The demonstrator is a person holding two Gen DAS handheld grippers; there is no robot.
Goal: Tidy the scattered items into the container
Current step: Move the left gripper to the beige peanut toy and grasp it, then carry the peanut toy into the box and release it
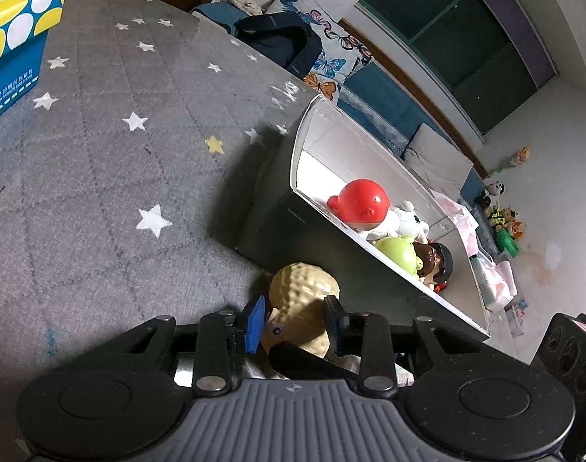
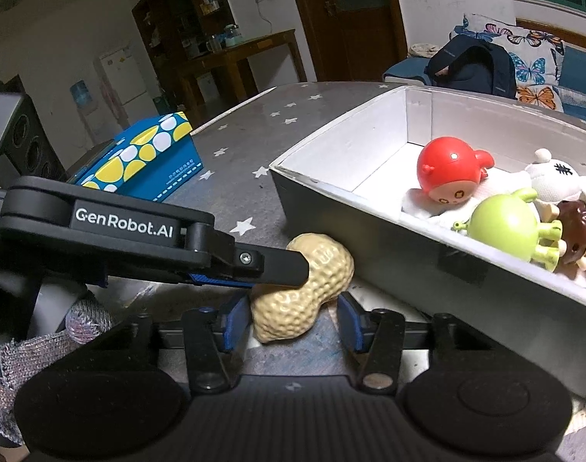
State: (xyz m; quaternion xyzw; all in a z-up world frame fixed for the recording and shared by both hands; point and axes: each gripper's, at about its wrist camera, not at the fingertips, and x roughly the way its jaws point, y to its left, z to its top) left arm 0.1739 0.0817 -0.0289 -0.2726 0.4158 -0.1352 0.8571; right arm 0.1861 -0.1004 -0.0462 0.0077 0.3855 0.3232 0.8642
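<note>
A beige peanut-shaped toy (image 1: 304, 300) lies on the grey star-patterned cloth beside the white box (image 1: 298, 146). My left gripper (image 1: 297, 321) is closed around the peanut, its blue pads touching both sides. In the right wrist view the peanut (image 2: 304, 292) sits between the spread fingers of my right gripper (image 2: 291, 321), which has gaps on both sides; the left gripper's finger (image 2: 277, 267) lies over the peanut. The box (image 2: 331, 188) holds a red round toy (image 2: 447, 169), a green toy (image 2: 501, 227), a white plush (image 2: 555, 177) and a brown-haired doll (image 2: 578, 227).
A blue box with yellow and white spots (image 2: 146, 158) stands on the cloth to the left, also in the left wrist view (image 1: 12, 38). A dark backpack (image 2: 470, 65) and butterfly pillow (image 2: 531, 61) lie beyond the table. Toys are scattered on the floor (image 1: 504, 223).
</note>
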